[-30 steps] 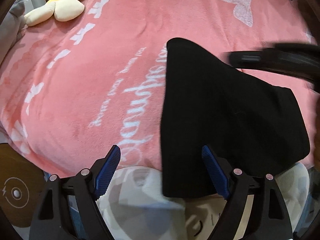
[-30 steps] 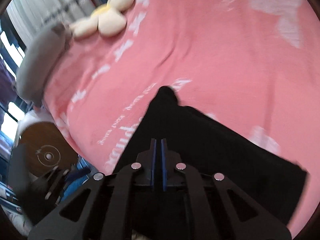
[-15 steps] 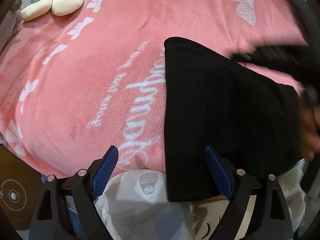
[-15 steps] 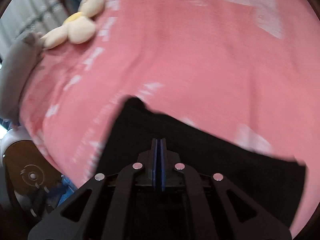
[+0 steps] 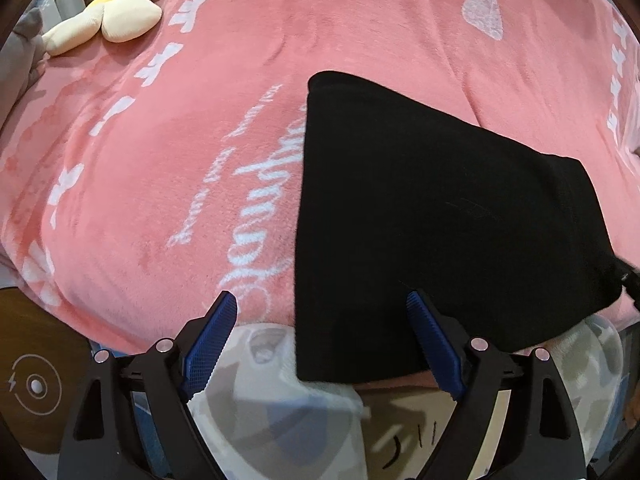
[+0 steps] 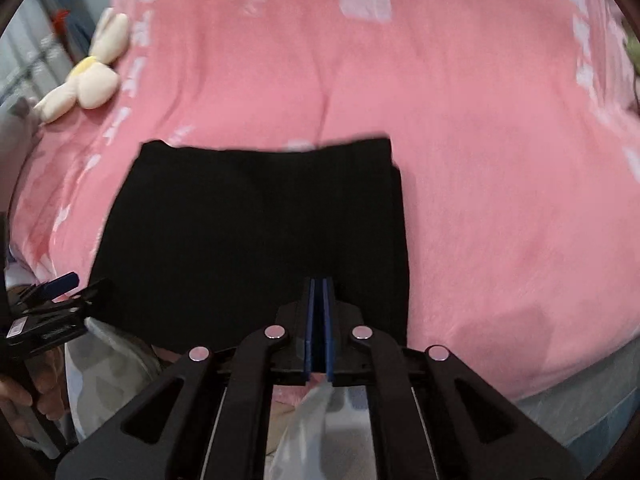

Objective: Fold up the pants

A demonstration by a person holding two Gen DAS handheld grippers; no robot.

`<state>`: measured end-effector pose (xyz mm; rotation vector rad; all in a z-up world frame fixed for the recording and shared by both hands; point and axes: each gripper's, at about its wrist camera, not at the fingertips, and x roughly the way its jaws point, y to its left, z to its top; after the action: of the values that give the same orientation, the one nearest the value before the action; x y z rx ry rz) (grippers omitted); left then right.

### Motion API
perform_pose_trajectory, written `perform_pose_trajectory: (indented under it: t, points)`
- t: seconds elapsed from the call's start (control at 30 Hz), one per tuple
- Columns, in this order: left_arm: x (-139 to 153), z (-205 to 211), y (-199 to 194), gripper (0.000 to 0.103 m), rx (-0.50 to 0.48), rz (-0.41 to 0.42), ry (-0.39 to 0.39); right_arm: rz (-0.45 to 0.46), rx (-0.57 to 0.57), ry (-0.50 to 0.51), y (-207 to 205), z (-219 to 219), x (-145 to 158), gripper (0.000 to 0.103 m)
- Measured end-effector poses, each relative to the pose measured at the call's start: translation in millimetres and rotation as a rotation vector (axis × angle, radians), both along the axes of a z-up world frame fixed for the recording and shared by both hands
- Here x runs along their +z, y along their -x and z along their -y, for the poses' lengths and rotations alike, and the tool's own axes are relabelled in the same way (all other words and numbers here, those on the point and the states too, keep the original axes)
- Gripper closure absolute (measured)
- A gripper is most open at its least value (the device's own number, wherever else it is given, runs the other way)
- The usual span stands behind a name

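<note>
Black pants (image 5: 432, 216) now squarely folded.

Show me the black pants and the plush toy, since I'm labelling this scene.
black pants (image 5: 440, 208), left wrist view, middle of the folded fabric.
plush toy (image 5: 120, 16), left wrist view, its cream body.

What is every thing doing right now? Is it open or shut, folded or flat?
black pants: folded into a flat block on the blanket, near edge hanging over the bed's edge
left gripper: open, holding nothing
right gripper: shut, nothing seen between its pads
pink blanket: spread out
plush toy: lying on the blanket
</note>
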<state>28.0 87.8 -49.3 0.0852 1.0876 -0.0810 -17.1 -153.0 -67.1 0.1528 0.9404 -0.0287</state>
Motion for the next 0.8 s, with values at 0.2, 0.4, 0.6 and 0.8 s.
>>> perform_pose_trajectory:
  t: [0.2,0.4,0.6,0.8]
  points:
    - [2.4,0.0,5.6,0.018,-0.001,-0.015,0.026,0.004,-0.059,-0.117,15.1,20.3,-5.2,0.096]
    - [-7.9,-15.9,-8.2,0.018,0.054,-0.090,0.226,0.015,-0.135,-0.143,13.0,45.6,-4.6,0.046]
    - [-33.5,-10.8,-30.1,0.016,0.070,-0.166,0.323,-0.101,-0.146,-0.323,-10.0,45.4,-43.2,0.037]
    - [-46.6,-2.6,-49.3,0.005,0.053,-0.170,0.356,-0.143,-0.167,-0.481,-18.5,56.9,-57.6,0.028]
